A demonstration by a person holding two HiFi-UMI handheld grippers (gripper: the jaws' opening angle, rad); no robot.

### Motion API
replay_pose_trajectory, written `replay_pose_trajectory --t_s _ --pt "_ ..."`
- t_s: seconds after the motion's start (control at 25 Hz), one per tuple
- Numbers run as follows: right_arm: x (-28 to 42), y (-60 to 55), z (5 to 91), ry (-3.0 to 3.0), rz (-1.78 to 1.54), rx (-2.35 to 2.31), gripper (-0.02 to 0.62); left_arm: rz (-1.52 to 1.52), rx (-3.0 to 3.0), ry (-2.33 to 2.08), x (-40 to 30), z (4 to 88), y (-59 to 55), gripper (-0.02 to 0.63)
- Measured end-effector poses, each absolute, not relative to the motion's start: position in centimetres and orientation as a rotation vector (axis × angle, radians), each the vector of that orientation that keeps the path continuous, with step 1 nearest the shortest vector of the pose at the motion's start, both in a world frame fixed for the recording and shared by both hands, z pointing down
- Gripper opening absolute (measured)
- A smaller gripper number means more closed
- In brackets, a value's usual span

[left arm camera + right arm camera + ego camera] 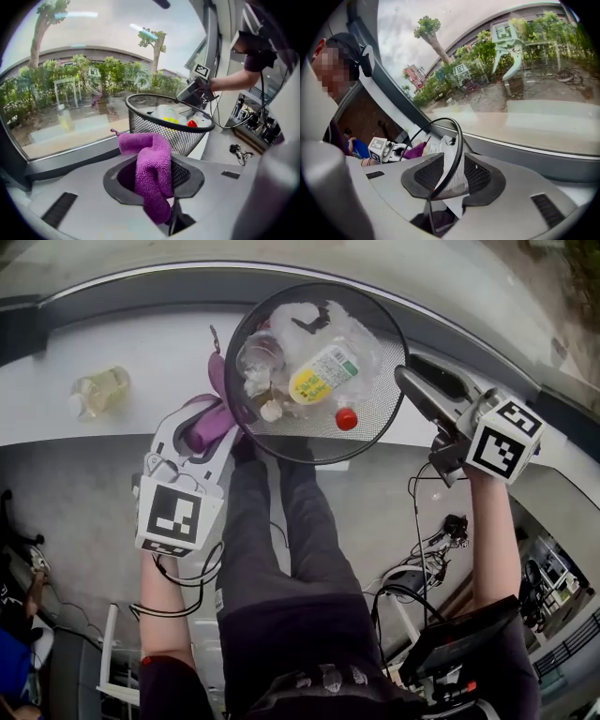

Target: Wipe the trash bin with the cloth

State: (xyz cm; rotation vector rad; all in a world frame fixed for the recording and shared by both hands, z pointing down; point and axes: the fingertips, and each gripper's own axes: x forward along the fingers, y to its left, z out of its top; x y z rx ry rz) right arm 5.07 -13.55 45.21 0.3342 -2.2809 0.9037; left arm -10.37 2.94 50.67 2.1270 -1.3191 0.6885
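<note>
Stretching out ahead of both claws, a long white desk (141, 345) runs beneath a curved window. Between the two claws stands the round black wire-mesh trash bin (373, 416), upright on the desk and holding rubbish.

The left claw (221, 424) is clamped on a purple terry cloth (208, 427). In the left gripper view the cloth (151, 161) fills the gap between the jaws, droops back toward the camera and bunches over the tips, right in front of the trash bin (157, 129). From the head view it sits against the bin's outer wall on the side facing the left claw.

The right claw (411, 377) meets the bin from the opposite side with its jaws spread apart. In the right gripper view the thin rim of the trash bin (457, 152) and its mesh wall pass between the jaws, one jaw inside and one outside, with a gap at each pad.

Well outside the left claw, a small plastic bottle of yellowish liquid (101, 390) lies on the desk. Just beyond the right claw's tips, inside the bin, lie a clear bottle with a yellow-green label (323, 371), crumpled clear plastic and a small red cap (346, 418).
</note>
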Motion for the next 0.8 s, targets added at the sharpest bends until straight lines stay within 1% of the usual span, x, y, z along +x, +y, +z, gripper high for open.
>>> replay_pose_trajectory --t_s 0.04,0.12,0.16,0.28,0.4,0.56,0.8 --pt "4.9 -13.5 45.8 -2.259 0.917 0.331 0.132 0.689 2.117 -1.357 -11.2 50.5 2.4 0.110" --pt "4.9 -13.2 46.5 -2.228 0.963 0.349 0.097 0.682 2.107 -1.420 -12.7 50.2 1.5 0.110" --pt "5.0 -13.1 46.6 -2.224 1.003 0.372 0.094 0.677 2.108 -1.441 -13.2 50.0 1.1 0.110" --pt "5.8 -12.8 46.6 -2.218 1.239 0.493 0.080 0.689 2.141 -1.443 -13.3 50.0 0.5 0.110" --pt "7.7 -11.9 46.9 -2.157 1.516 0.627 0.076 0.776 2.219 -1.369 -10.9 50.2 1.4 0.110" --pt "10.1 -9.7 46.9 -2.075 1.592 0.719 0.075 0.812 2.279 -1.268 -7.2 50.1 3.2 0.110" --pt "12.3 -5.3 47.3 -1.915 1.794 0.792 0.075 0.812 2.327 -1.048 -2.6 50.2 6.6 0.109"
